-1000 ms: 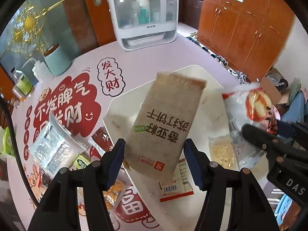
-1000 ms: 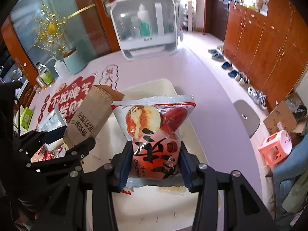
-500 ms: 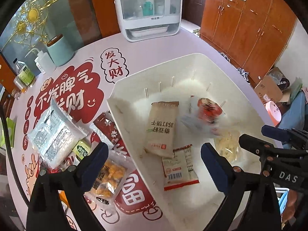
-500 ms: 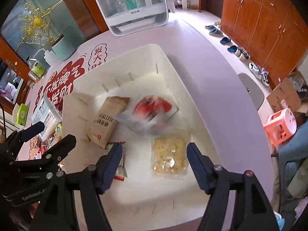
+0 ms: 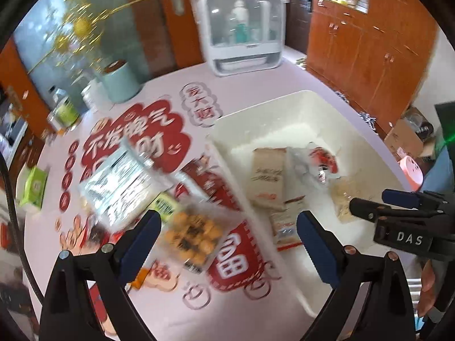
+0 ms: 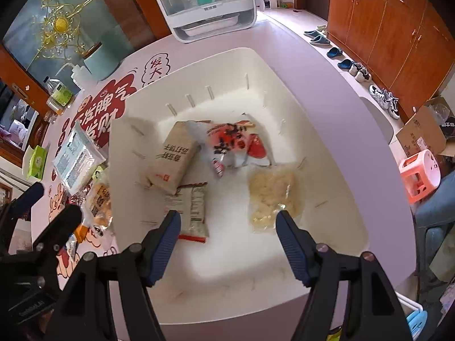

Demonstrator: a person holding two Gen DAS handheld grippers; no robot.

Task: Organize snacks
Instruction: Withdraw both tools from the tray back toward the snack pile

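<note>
Left gripper [image 5: 227, 227]: jaws wide apart and empty, poised over the table [image 5: 176, 307] beside the bin's left wall, above a clear packet of orange-brown snacks [image 5: 193, 233]. A silver foil packet [image 5: 125, 182] and a dark red packet [image 5: 210, 184] also lie on the table outside the bin — all blurred in the left wrist view, so their labels cannot be read.

Right gripper [image 6: 227, 227]: jaws likewise spread, nothing between the pads, above the near part of the white bin [image 6: 327, 147].

Inside the bin, four packets lie flat on the floor: a brown cracker packet [image 6: 170, 159] at left, its lower edge overlapping a grey packet with a red strip [image 6: 190, 207]; a red-and-white snack bag [image 6: 236, 145] just right of the brown one; and a clear bag of pale yellow pieces [image 6: 273, 196] at right, near the right gripper's right finger.

Background: a white cabinet-like appliance [image 6: 204, 2] stands at the table's far edge.
</note>
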